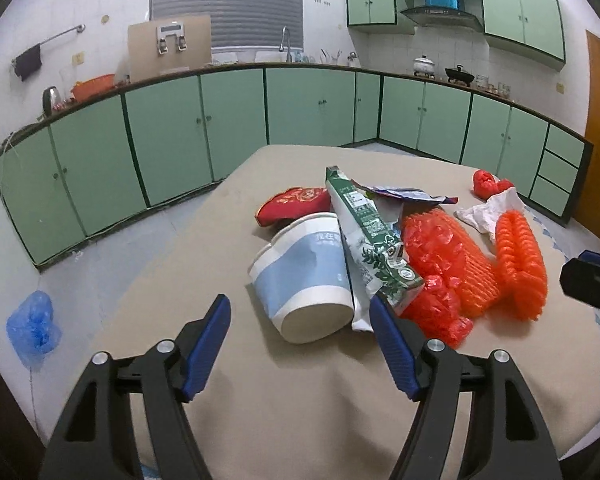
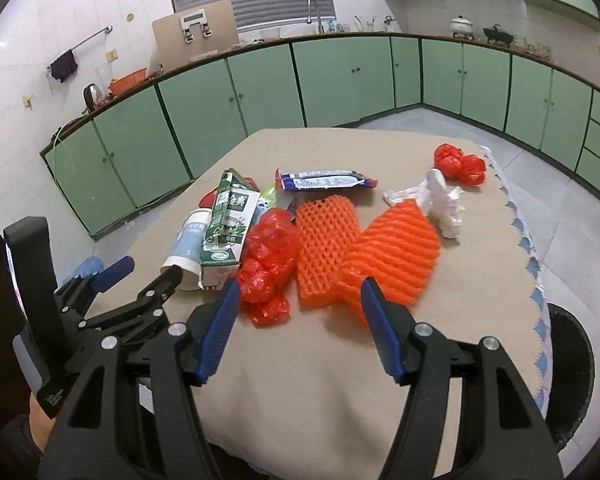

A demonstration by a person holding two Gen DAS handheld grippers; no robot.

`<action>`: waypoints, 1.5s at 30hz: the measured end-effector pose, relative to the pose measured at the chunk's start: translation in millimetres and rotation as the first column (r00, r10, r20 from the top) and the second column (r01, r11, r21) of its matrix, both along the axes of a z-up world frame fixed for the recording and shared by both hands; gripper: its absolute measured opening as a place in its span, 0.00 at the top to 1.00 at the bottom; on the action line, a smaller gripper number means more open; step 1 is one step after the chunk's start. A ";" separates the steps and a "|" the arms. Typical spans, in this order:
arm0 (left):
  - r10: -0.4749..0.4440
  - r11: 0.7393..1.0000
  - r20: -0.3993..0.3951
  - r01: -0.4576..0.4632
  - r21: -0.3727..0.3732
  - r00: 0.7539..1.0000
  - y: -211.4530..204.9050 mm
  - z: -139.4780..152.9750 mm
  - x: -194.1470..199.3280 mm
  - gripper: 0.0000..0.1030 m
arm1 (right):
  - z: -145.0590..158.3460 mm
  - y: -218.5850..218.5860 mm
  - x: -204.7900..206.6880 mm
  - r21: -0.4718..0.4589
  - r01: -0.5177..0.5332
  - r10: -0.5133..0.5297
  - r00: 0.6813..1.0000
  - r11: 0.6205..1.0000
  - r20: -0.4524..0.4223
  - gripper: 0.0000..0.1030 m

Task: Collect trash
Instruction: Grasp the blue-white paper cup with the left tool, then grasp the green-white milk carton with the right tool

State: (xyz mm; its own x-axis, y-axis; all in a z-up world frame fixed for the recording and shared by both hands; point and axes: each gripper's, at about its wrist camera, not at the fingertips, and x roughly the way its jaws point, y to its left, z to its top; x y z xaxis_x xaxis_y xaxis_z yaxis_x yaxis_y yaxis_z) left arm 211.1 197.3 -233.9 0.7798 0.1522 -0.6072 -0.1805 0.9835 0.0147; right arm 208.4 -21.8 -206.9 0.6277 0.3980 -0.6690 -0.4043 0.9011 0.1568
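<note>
- Hovering nearest the camera, the left gripper (image 1: 300, 312) is spreading its jaws wide and gripping nothing, just short of the cup (image 1: 306, 276) lying on its side.
- Hanging beside it, the right gripper (image 2: 296, 300) is also standing spread and empty, its tips near the red bag (image 2: 266, 264) and the foam nets (image 2: 364, 252).
- Lying across the cup, the milk carton (image 1: 370, 240) is leaning against the red bag; all the trash is sitting in a loose heap on the table (image 1: 300, 400).
- Resting further back, a flat wrapper (image 2: 326, 180), a white tissue (image 2: 440, 204) and a second small red bag (image 2: 458, 162) are lying apart from the heap, and a red pouch (image 1: 292, 204) is sitting behind the cup.
- Judging by this, collecting is barely starting: every piece is waiting on the table, none in a grip.
- Sitting off the table's right edge, a dark bin (image 2: 568, 368) is likely the destination; a blue bag (image 1: 32, 326) is lying on the floor to the left.
</note>
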 end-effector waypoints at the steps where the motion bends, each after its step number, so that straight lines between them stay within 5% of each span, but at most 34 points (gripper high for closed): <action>1: -0.001 1.000 -0.006 0.001 -0.001 1.000 -0.2 -2.8 2.5 0.31 | -0.9 1.9 1.4 -0.003 -0.001 0.001 1.000 1.000 -0.002 0.41; 8: 0.003 1.000 -0.047 -0.004 -0.013 0.999 0.1 -22.2 19.2 0.33 | -10.7 2.4 10.7 -0.006 0.005 -0.005 1.000 1.000 -0.019 0.41; 10: 0.008 1.000 -0.046 -0.009 -0.021 0.999 2.7 -23.2 20.2 0.47 | -10.9 1.3 10.9 -0.009 0.006 -0.006 1.000 1.000 -0.020 0.41; 31: 0.067 0.998 0.087 -0.068 -0.001 0.994 34.9 17.4 -31.1 0.49 | -19.4 60.2 12.1 0.010 -0.104 0.105 0.994 0.994 -0.030 0.41; 45: 0.057 0.998 0.093 -0.058 0.001 0.994 67.7 21.5 -40.2 0.49 | -38.4 105.9 28.9 -0.036 -0.105 0.103 0.994 0.994 -0.042 0.42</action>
